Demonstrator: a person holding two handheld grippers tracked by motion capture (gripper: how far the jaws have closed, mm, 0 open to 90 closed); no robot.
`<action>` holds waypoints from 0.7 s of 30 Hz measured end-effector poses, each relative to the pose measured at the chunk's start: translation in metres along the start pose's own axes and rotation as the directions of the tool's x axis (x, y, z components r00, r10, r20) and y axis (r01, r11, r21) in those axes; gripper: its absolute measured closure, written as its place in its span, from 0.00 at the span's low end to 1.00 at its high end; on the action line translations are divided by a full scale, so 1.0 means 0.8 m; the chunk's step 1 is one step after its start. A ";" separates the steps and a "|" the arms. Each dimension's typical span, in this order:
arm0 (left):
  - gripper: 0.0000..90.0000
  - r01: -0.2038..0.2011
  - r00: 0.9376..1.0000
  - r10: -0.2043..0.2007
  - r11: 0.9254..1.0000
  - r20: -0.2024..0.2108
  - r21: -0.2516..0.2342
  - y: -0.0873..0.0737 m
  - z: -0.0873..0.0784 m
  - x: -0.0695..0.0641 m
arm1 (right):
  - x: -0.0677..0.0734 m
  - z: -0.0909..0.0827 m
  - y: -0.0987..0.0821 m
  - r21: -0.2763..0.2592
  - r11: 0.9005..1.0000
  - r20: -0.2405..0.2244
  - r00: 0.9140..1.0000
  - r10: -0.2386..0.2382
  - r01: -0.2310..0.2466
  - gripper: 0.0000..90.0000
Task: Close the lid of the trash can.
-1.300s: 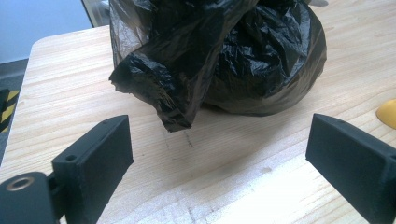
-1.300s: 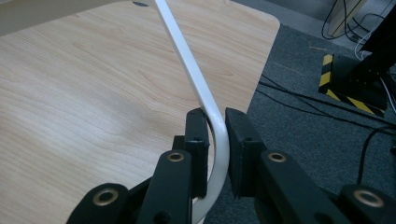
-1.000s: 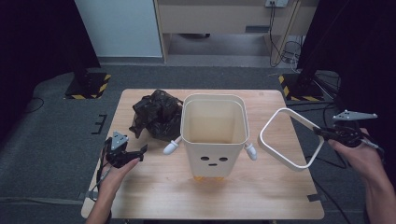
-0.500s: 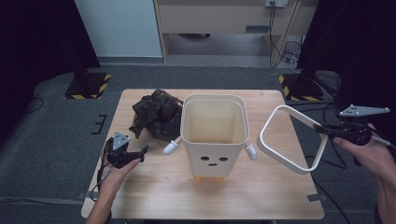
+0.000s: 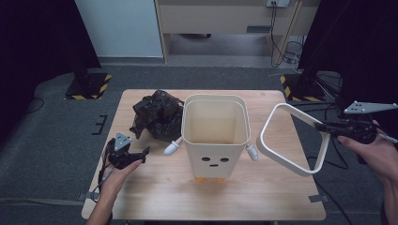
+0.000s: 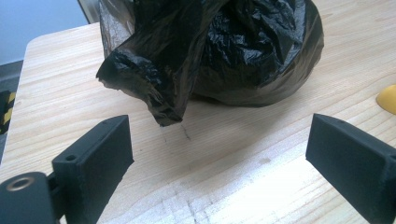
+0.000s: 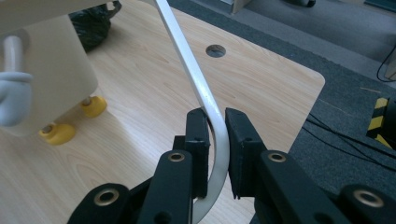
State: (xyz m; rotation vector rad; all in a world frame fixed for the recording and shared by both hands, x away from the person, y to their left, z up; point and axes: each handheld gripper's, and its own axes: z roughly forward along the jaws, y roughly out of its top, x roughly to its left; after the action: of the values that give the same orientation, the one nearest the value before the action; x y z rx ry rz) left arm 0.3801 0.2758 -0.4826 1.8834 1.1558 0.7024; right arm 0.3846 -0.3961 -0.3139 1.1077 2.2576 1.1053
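Observation:
A cream bin with a face, small white arms and yellow feet stands mid-table. To its left lies a crumpled black plastic bag. My right gripper is shut on a white rounded-square ring and holds it tilted in the air to the right of the bin. In the right gripper view the jaws pinch the ring's curved corner. My left gripper rests open at the table's left front. It faces the bag, with nothing between its fingers.
The wooden table has bare room in front of the bin. Its right edge and a round hole lie near the ring. Cables trail on the dark floor to the right. One yellow foot pokes in beside the bag.
My right gripper has risen and drifted right with the ring, so the ring hangs higher and more tilted. The left gripper has kept still.

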 end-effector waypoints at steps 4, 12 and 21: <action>0.07 -0.004 1.000 0.004 1.000 0.002 0.002 0.001 0.000 -0.001 | 0.004 -0.008 0.006 -0.017 1.000 -0.010 1.000 -0.016 0.016 0.89; 0.07 -0.017 1.000 0.017 1.000 0.003 0.016 0.002 0.000 -0.005 | 0.011 -0.027 0.020 -0.050 0.999 -0.046 0.999 -0.025 0.022 0.89; 0.07 -0.031 0.999 0.031 0.999 0.005 0.022 0.003 0.001 -0.010 | 0.012 -0.037 0.034 -0.070 0.997 -0.077 0.996 -0.037 0.032 0.89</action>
State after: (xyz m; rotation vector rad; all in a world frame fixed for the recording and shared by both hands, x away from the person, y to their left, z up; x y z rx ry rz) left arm 0.3784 0.2676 -0.4814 1.9249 1.1375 0.7041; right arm 0.3732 -0.3921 -0.2741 1.0108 2.2708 1.2228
